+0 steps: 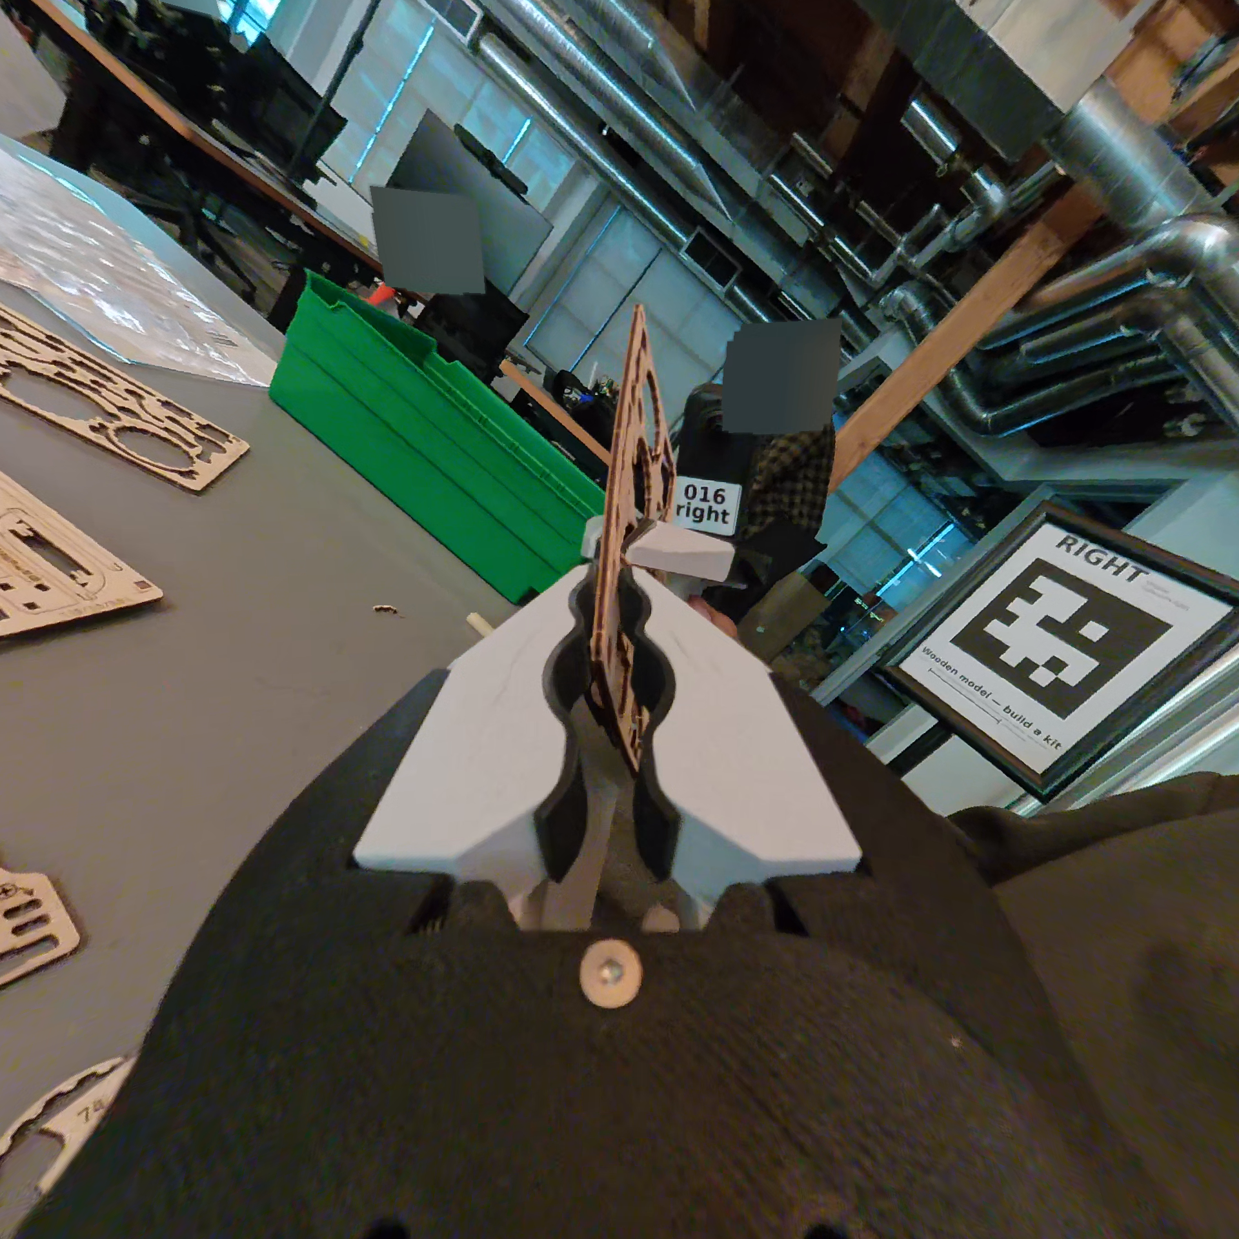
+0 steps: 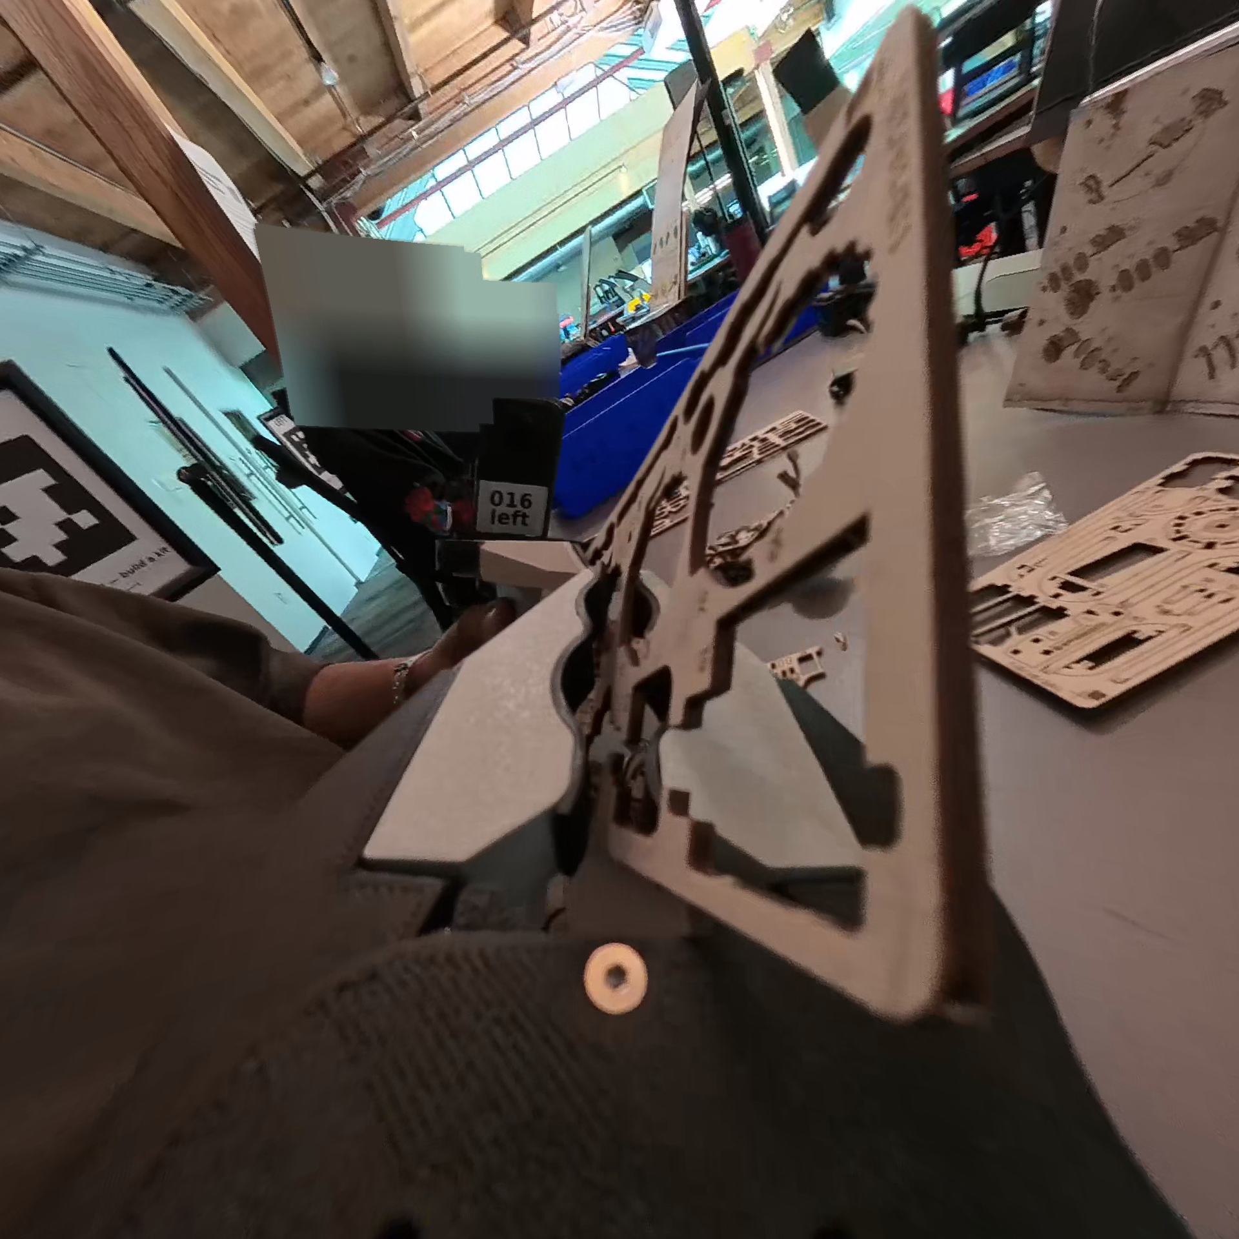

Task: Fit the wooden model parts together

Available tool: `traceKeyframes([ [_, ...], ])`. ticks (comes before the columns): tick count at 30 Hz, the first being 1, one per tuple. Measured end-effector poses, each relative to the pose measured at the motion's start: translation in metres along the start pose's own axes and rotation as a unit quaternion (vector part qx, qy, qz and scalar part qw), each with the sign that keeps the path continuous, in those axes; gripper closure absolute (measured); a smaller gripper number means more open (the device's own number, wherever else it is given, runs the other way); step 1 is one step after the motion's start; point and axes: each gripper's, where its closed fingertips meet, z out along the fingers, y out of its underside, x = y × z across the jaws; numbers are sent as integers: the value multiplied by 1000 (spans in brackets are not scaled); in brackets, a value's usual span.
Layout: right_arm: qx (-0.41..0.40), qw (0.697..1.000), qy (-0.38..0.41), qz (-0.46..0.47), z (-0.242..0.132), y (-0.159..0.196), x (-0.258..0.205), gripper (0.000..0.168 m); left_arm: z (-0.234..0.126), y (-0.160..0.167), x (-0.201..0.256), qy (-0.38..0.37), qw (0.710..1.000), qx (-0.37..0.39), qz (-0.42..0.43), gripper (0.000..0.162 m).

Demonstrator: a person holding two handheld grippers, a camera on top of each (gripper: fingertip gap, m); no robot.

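A thin laser-cut wooden sheet (image 1: 637,416) with many cut-outs stands upright, held above the grey table (image 1: 268,637). In the left wrist view I see it edge-on. My left gripper (image 1: 609,590) is shut on its lower edge. My right gripper (image 1: 627,540) faces it from the far side and pinches the same sheet just above. In the right wrist view the sheet (image 2: 905,536) fills the middle, tilted. My right gripper (image 2: 617,603) is shut on its left edge, and the left gripper (image 2: 523,563) meets it from beyond.
Flat wooden part sheets lie on the table at the left (image 1: 121,429) and at the right (image 2: 1106,603). A green bin (image 1: 416,442) and blue bins (image 2: 623,456) stand at the back. A framed marker sign (image 1: 1073,643), crumpled plastic wrap (image 2: 1019,509) and an upright board (image 2: 1126,268) are nearby. Only a small space, under 4 cm, lies between the two pairs of fingers.
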Motion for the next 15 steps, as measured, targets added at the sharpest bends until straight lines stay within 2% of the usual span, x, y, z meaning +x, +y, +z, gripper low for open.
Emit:
traceKeyframes([
  [11,-22,998,50,-21,1,4,12,163,2,3,-12,-3,999,4,-32,158],
  [15,-4,999,35,-7,0,2,10,162,2,1,-8,13,999,10,-44,159],
])
